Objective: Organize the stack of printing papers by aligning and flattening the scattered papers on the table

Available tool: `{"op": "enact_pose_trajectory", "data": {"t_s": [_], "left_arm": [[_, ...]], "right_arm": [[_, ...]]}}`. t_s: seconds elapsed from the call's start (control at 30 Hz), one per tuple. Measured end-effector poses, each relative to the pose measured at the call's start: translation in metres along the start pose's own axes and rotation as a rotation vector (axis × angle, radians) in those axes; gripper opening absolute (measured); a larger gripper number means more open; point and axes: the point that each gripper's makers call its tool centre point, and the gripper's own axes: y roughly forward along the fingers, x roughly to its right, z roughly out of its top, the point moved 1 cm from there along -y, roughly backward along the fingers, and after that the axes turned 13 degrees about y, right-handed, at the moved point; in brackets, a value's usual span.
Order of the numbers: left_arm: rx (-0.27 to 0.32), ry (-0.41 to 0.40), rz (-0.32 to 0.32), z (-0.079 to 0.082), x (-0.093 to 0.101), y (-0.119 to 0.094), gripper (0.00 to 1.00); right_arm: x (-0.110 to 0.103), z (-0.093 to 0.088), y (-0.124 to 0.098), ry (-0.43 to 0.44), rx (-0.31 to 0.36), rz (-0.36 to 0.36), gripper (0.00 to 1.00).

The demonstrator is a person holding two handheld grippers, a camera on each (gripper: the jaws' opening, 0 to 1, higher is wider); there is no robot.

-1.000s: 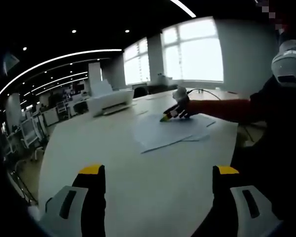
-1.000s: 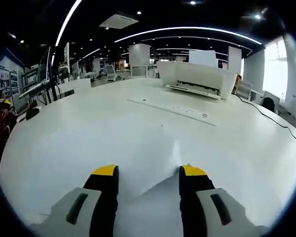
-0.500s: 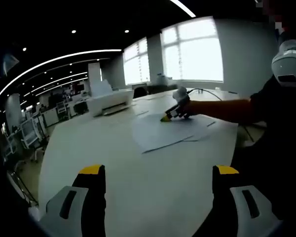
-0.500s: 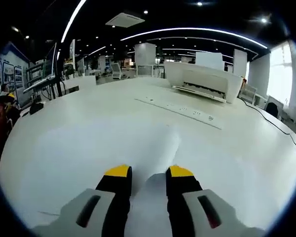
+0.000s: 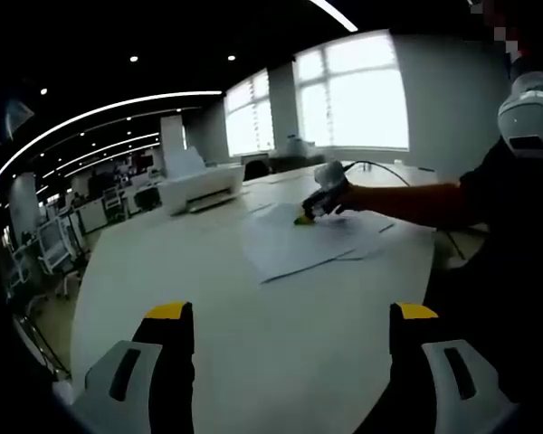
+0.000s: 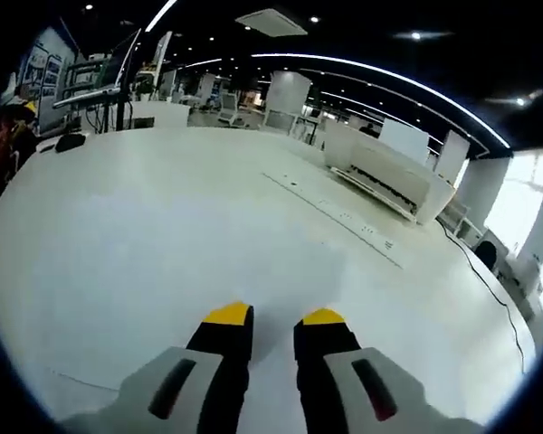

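A loose spread of white printing papers (image 5: 312, 242) lies on the white table (image 5: 154, 262), its edges out of line. My right gripper (image 5: 304, 217) reaches in on a red-sleeved arm and sits at the far corner of the papers. In the right gripper view its yellow-tipped jaws (image 6: 275, 316) stand close together over a white paper sheet (image 6: 273, 362), apparently pinched on its edge. My left gripper (image 5: 293, 313) hovers open over bare table, well short of the papers, with nothing between its jaws.
A white printer (image 5: 199, 185) stands at the far side of the table, seen also as printer (image 6: 385, 167). A long flat socket strip (image 6: 330, 210) and a black cable (image 6: 489, 280) lie near it. Office desks and chairs stand beyond the table.
The right gripper's jaws have closed from wide apart to a narrow gap around the paper's edge, and its view has tilted. The left gripper has stayed open and still.
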Motion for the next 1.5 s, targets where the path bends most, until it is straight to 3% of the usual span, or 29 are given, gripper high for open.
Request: {"op": "enact_pose_trajectory", "data": {"t_s": [0.6,1.5], "left_arm": [[-0.002,-0.011,0.004,-0.005,0.002,-0.002,0.91],[0.002,-0.009,0.006,-0.004,0.002,-0.004,0.91]], "right_arm": [[-0.011,-0.001,-0.001,-0.004,-0.002,0.01,0.06],[-0.008,0.0,0.004,-0.042,-0.012,0.018,0.0]]}}
